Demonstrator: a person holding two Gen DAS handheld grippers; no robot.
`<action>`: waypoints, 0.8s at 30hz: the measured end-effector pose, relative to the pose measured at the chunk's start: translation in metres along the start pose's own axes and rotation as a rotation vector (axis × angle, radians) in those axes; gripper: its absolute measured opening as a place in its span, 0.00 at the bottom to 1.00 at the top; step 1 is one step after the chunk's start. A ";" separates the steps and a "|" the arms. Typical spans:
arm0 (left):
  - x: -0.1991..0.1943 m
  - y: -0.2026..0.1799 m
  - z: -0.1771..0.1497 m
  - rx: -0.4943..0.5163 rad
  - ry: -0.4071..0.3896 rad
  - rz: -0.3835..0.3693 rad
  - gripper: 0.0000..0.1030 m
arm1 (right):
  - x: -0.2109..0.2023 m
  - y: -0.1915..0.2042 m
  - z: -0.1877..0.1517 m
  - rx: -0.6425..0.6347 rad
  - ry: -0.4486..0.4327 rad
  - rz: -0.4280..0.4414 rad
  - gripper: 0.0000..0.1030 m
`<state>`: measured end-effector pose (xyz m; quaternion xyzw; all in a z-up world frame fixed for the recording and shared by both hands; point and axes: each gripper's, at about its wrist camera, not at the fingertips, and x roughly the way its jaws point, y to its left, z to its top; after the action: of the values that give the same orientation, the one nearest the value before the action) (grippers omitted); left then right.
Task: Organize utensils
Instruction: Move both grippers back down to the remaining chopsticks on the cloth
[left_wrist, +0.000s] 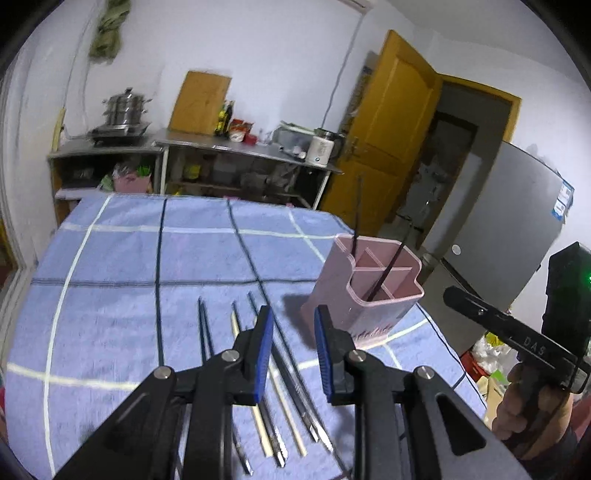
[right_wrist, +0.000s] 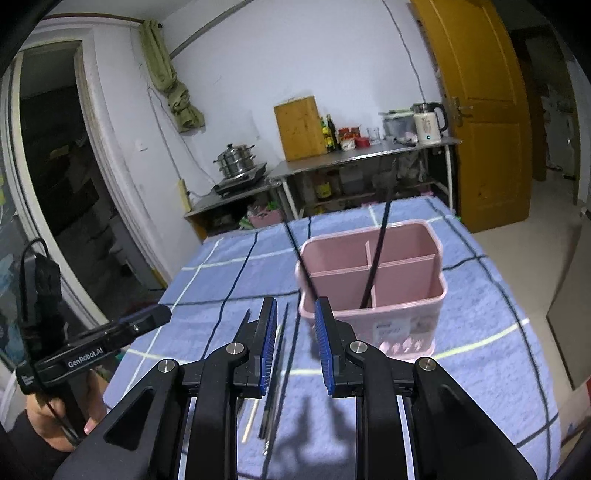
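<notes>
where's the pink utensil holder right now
The pink utensil holder stands upright on the blue checked cloth, just ahead and right of the loose chopsticks lying flat; two dark chopsticks already stand in it.

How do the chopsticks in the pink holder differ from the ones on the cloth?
The chopsticks in the pink holder stand tilted and are both dark; the chopsticks on the cloth lie flat, and one is pale wood. Only two are in the holder; more wait on the cloth. All are long and thin.
</notes>
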<state>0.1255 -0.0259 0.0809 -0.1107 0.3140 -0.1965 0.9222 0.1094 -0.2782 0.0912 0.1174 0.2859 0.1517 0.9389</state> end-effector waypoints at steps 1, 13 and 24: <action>0.000 0.004 -0.005 -0.002 0.005 0.011 0.23 | 0.001 0.002 -0.003 -0.003 0.004 0.004 0.21; 0.022 0.043 -0.043 -0.042 0.101 0.102 0.23 | 0.026 0.020 -0.035 -0.056 0.085 0.016 0.21; 0.060 0.060 -0.055 -0.047 0.176 0.130 0.23 | 0.061 0.026 -0.050 -0.061 0.165 0.044 0.21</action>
<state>0.1525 -0.0023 -0.0133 -0.0941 0.4050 -0.1380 0.8989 0.1231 -0.2262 0.0282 0.0820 0.3547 0.1899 0.9118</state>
